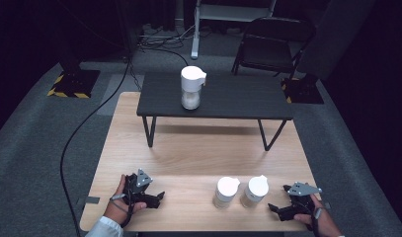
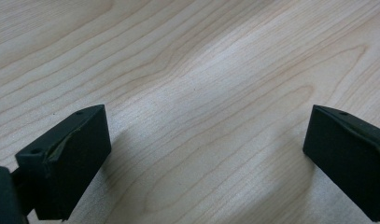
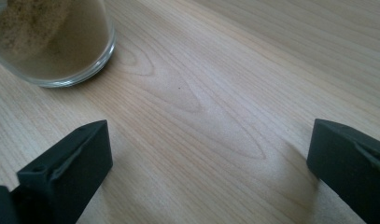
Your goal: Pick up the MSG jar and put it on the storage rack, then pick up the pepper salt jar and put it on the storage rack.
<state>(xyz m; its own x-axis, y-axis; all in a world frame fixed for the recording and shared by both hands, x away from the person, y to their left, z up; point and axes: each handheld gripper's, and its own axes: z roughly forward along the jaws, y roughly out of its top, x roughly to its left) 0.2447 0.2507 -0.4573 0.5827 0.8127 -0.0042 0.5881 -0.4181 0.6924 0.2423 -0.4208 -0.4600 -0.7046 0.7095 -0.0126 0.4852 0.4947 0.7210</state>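
Note:
Two glass jars with white lids stand side by side near the wooden table's front edge, the left jar (image 1: 225, 192) and the right jar (image 1: 254, 191). A third white-lidded jar (image 1: 192, 87) stands on the small dark raised table (image 1: 238, 98) farther back. My left gripper (image 1: 160, 198) rests at the front left, open, jaws wide over bare wood (image 2: 201, 121). My right gripper (image 1: 272, 208) lies at the front right, open, just right of the jars. In the right gripper view the base of a jar (image 3: 52, 42) with tan powder sits at the upper left, ahead of the jaws.
The light wooden table (image 1: 198, 153) has bare room between its front row and the dark table's legs. Beyond it are a folding chair (image 1: 270, 44), cables on the grey floor (image 1: 80, 133) and stand bases with yellow-black tape (image 1: 72, 81).

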